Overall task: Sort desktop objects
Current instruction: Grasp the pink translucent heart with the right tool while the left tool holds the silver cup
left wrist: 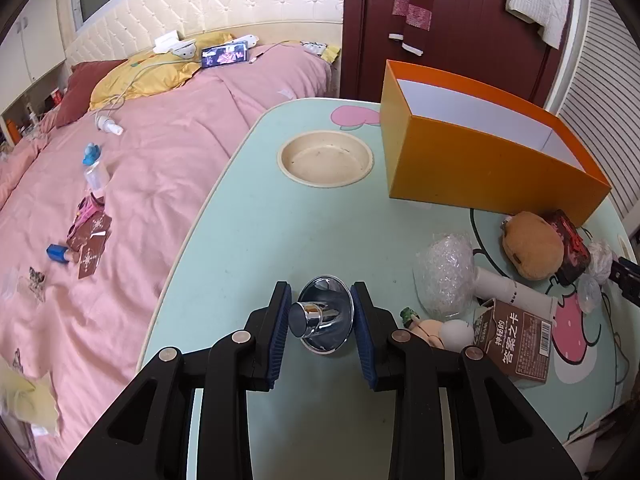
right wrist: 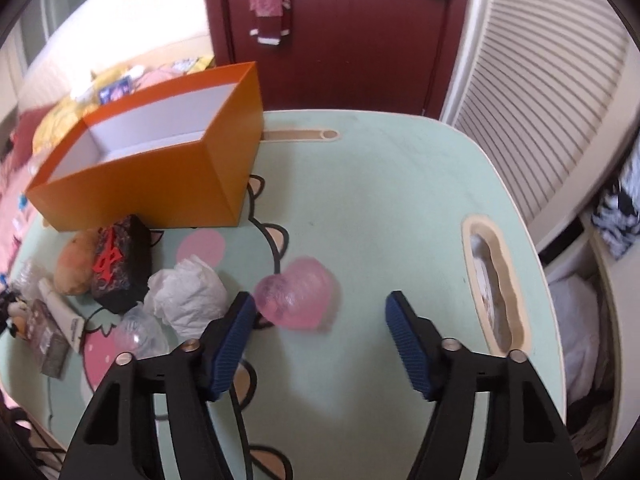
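Note:
My left gripper (left wrist: 322, 300) is shut on a shiny chrome funnel-shaped metal part (left wrist: 325, 316), its blue pads against the part's rim, above the mint-green table (left wrist: 256, 240). The open orange box (left wrist: 480, 152) stands ahead to the right; it also shows in the right wrist view (right wrist: 152, 168). My right gripper (right wrist: 320, 312) is open and empty, just behind a translucent pink heart-shaped piece (right wrist: 300, 296) that lies by its left finger. A crumpled white tissue (right wrist: 188, 296) lies left of it.
Clutter right of the left gripper: bubble wrap (left wrist: 444, 276), a brown plush (left wrist: 532, 248), a dark box with red characters (right wrist: 120, 268), a white tube (left wrist: 512, 288), a brown card box (left wrist: 516, 340), a small doll (left wrist: 432, 328). A round cup recess (left wrist: 326, 158) and a handle slot (right wrist: 496, 292) cut the table. A pink bed (left wrist: 140, 160) lies left.

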A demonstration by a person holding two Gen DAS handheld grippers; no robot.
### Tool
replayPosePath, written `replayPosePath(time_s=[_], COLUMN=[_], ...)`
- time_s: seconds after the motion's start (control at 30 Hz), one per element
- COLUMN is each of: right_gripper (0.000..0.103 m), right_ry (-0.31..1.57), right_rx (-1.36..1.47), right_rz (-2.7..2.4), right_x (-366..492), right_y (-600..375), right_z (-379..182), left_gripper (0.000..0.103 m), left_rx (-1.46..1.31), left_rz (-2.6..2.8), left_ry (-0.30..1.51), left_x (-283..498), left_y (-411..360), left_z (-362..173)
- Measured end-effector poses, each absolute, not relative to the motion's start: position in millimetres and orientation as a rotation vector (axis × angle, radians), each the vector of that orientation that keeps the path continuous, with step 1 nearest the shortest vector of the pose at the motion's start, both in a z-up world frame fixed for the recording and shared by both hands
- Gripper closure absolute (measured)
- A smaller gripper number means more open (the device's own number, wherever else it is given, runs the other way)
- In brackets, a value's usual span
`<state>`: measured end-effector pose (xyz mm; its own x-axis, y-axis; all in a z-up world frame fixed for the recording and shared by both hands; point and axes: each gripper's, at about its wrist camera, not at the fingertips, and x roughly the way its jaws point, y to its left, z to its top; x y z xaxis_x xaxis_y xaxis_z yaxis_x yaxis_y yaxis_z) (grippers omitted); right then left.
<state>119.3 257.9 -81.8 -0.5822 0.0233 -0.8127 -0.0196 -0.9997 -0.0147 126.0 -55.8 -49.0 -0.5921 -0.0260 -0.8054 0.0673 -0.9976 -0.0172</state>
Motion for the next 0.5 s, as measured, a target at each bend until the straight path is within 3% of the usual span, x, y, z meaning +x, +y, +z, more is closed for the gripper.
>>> replayPosePath(time_s=[0.03,0.1,0.5], right_gripper=[0.043,0.065,0.065], right_ry=[-0.005,-0.006,0.057], right_rx=[-1.425,-1.418,-1.358], right_rz=[2.776,2.786,2.816], right_x=[117.6,116.4,137.3], right_y=[256.5,254.1,248.1], right_z=[-81.9,-81.5,-81.2], left_gripper=[0.071,0.071,0.071], left_rx=[1.393,1.393,1.391], left_rz=[-2.756,-2.756,-2.769], left_ry=[0.07,0.072,0.026], left_x=[126.0,125.8,125.8], left_y=[-55.5,-55.8,-54.7], left_z=[-49.0,-49.1,-47.9])
